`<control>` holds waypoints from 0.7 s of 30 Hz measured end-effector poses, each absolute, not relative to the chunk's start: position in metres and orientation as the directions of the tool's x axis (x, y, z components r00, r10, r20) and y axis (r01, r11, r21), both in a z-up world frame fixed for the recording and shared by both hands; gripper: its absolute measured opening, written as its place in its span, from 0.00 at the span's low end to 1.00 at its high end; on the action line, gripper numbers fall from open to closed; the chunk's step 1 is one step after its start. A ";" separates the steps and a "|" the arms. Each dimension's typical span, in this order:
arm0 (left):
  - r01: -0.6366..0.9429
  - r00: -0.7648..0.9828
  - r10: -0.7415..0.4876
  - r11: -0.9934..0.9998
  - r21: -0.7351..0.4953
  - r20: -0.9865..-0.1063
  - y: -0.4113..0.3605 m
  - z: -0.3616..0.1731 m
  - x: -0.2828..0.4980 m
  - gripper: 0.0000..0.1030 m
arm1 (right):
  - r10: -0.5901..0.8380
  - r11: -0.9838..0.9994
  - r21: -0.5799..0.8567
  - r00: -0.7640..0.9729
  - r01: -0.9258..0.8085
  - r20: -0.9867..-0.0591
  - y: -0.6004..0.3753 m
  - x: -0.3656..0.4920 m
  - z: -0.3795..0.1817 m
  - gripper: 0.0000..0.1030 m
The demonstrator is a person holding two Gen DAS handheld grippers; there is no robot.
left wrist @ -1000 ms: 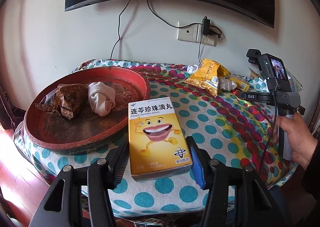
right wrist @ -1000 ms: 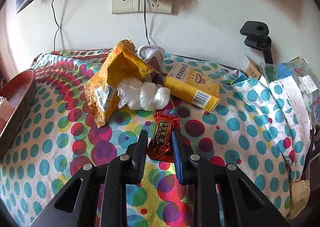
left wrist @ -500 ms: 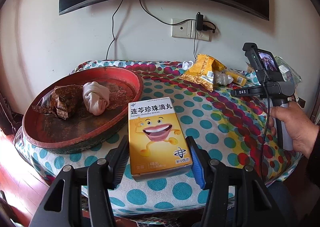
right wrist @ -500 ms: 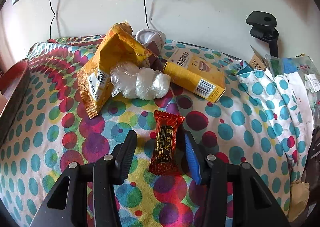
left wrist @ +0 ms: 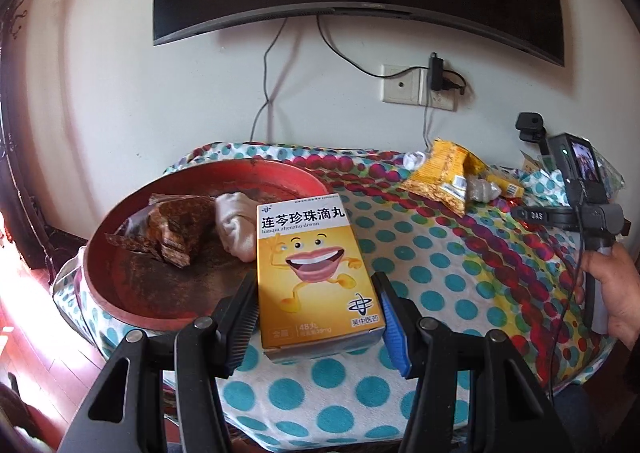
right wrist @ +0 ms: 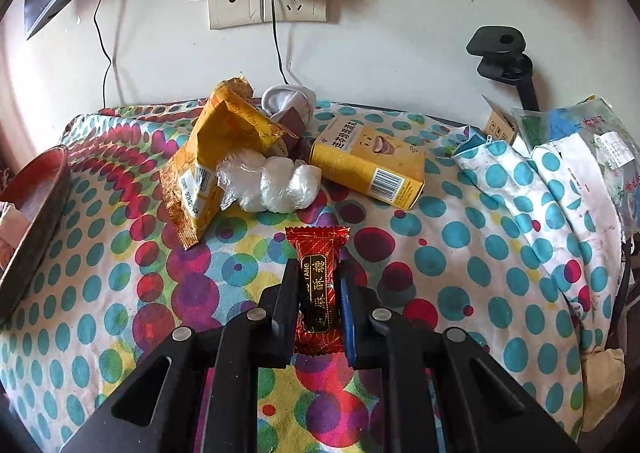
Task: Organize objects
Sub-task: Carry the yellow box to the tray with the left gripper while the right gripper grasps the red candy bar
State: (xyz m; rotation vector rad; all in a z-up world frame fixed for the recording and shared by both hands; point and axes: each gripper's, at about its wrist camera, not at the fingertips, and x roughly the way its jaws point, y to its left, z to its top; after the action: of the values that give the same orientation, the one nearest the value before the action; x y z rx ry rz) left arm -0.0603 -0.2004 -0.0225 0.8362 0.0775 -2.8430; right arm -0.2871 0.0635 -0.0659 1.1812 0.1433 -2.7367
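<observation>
Sorting is partway: left gripper (left wrist: 316,317) clamps the medicine box (left wrist: 316,273), right gripper (right wrist: 318,305) pinches a red candy (right wrist: 318,289); clutter remains upper centre on the bench (right wrist: 120,293).

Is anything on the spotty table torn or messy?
Yes. The yellow snack bag at the back is ripped open at the top and crumpled, leaning on a wad of clear plastic. Nothing looks spilled.

Left gripper (left wrist: 318,313) jaws clamp at half width; right gripper (right wrist: 318,303) jaws pinched nearly together.
</observation>
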 end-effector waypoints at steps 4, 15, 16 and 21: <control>0.282 -0.792 -0.242 -0.959 0.015 -0.560 -0.232 -0.025 -0.068 0.55 | -0.118 -0.981 -0.020 -0.674 0.194 -0.729 0.062 -0.285 -0.066 0.16; 0.399 -0.745 -0.378 -0.913 0.086 -0.550 -0.280 -0.019 -0.095 0.55 | -0.137 -0.975 -0.027 -0.693 0.221 -0.708 0.058 -0.280 -0.061 0.16; 0.403 -0.742 -0.383 -0.911 0.092 -0.551 -0.282 -0.018 -0.100 0.55 | -0.139 -0.975 -0.026 -0.692 0.221 -0.708 0.058 -0.280 -0.061 0.16; 0.417 -0.727 -0.390 -0.905 0.087 -0.565 -0.290 -0.013 -0.121 0.55 | -0.140 -0.974 -0.023 -0.684 0.224 -0.716 0.056 -0.281 -0.062 0.16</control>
State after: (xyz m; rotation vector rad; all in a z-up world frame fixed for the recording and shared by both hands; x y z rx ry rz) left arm -0.1209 -0.2904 -0.0128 0.8272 0.0632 -2.5732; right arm -0.2813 0.0563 -0.0621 1.1377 0.1612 -2.7085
